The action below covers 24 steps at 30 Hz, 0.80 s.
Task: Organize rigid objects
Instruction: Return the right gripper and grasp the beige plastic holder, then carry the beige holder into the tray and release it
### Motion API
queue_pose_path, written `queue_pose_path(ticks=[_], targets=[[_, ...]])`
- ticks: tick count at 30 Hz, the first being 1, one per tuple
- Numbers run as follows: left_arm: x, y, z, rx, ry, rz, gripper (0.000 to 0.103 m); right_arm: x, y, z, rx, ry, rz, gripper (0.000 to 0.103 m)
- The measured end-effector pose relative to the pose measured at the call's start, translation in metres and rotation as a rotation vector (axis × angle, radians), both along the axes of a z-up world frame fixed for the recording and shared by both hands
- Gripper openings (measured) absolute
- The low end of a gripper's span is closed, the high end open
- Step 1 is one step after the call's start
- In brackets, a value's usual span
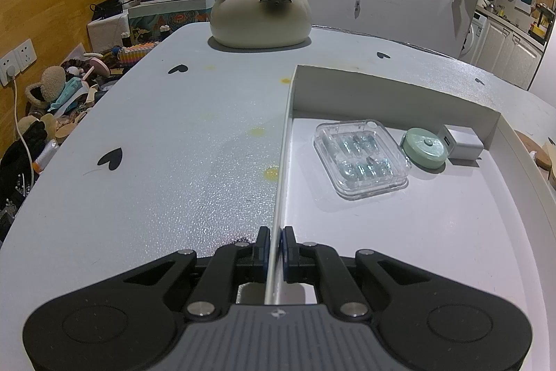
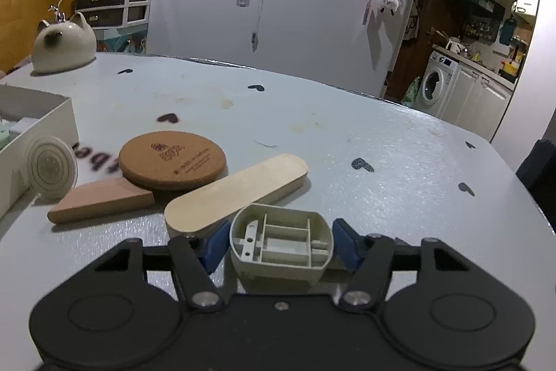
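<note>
Right gripper (image 2: 280,244): gripping a grey ribbed plastic shell (image 2: 281,246) by its short ends, open side facing the camera, its long axis running across from pad to pad.
Left gripper (image 1: 276,249): pinching the thin left wall of the shallow white cardboard box (image 1: 283,162), jaws nearly touching, steadying it on the table.
Key relation: the box is lying to the left of the right gripper, its near corner showing at the left edge of the right view; the held shell is facing a leftward carry over the wall.
Loose items, near: a pale wooden oblong slab (image 2: 236,193), a pink wedge block (image 2: 100,202), a round cork coaster (image 2: 172,160) and a white ribbed disc (image 2: 50,167) leaning on the box wall.
Box contents, far end: a clear blister pack (image 1: 359,159), a mint round case (image 1: 424,146), a white cube charger (image 1: 460,143).
Beyond: a beige ceramic cat ornament (image 1: 260,13) sitting at the far edge of the pale heart-printed table (image 1: 166,141).
</note>
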<state>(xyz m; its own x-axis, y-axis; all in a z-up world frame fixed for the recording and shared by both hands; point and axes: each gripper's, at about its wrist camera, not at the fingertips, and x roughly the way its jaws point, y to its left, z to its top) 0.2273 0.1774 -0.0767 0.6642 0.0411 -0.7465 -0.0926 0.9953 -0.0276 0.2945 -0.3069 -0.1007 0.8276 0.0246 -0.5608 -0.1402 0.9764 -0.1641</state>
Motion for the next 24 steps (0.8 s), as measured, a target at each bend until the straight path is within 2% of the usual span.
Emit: queue_pose_path(ticks=[5,9,17,24], targets=[[0.000,0.000,0.000,0.003,0.000,-0.001,0.006,-0.008,0.003,0.006,0.004,-0.020,-0.025,0.065],[0.000,0.000,0.000,0.004,0.000,-0.001,0.006,-0.021,0.012,0.023,0.026,-0.088,-0.025,0.065],[0.000,0.000,0.000,0.005,0.000,-0.001,0.006,-0.051,0.073,0.068,0.079,-0.209,0.199,0.065],[0.000,0.000,0.000,0.005,-0.001,-0.001,0.006,-0.059,0.138,0.080,0.121,-0.208,0.451,0.065]])
